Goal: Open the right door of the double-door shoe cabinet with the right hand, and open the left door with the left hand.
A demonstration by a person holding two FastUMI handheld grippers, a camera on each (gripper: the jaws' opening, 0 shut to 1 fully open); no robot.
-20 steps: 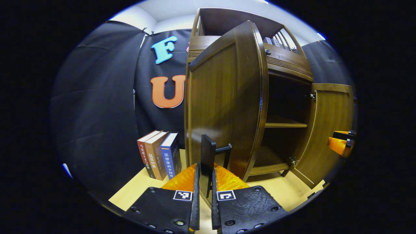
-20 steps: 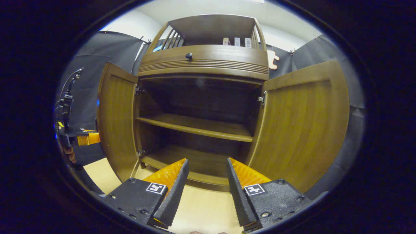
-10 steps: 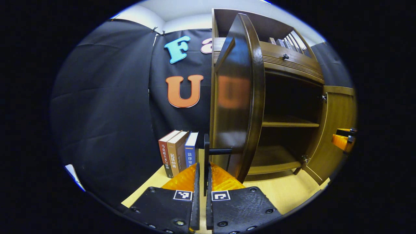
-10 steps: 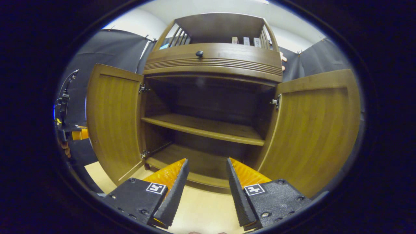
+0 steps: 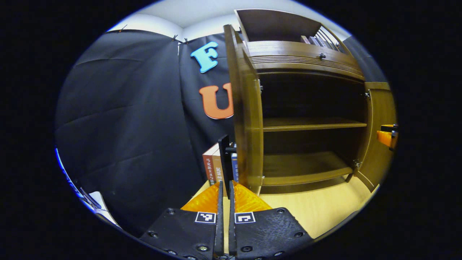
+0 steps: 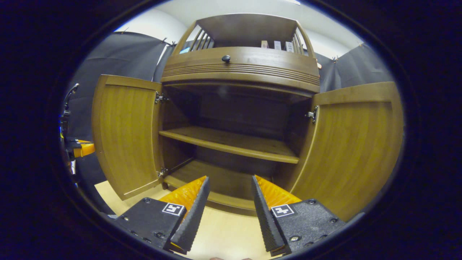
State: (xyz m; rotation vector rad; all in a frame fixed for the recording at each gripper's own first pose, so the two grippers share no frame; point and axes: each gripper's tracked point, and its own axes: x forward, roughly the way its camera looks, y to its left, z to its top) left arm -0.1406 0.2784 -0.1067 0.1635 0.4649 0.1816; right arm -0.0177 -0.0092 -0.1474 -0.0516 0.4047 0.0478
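Double-door shoe cabinet (image 6: 240,68) standing on the pale bench (image 6: 220,234), both doors swung out. At the left of the left gripper view, three books (image 5: 211,166) stand on the bench against the cabinet's left side. Next, the left gripper (image 5: 224,187) has its fingers closed on the dark bar handle (image 5: 224,159) of the left door (image 5: 247,119), which shows nearly edge-on, roughly square to the cabinet front. In the right gripper view the same door (image 6: 124,133) appears at the left, its inner face exposed; the middle shelf (image 6: 231,142) and bottom board are bare. The right gripper (image 6: 227,213) hovers before the cabinet's lower front edge with its fingers spread apart and nothing between them; the right door (image 6: 355,144) stands wide open at the right, well clear of it. The task appears essentially complete. To finish the step well, the left gripper should follow the handle's arc about the hinges (image 6: 158,97) rather than pull straight, stop before the door reaches the books, then release the handle squarely so the door does not swing back.
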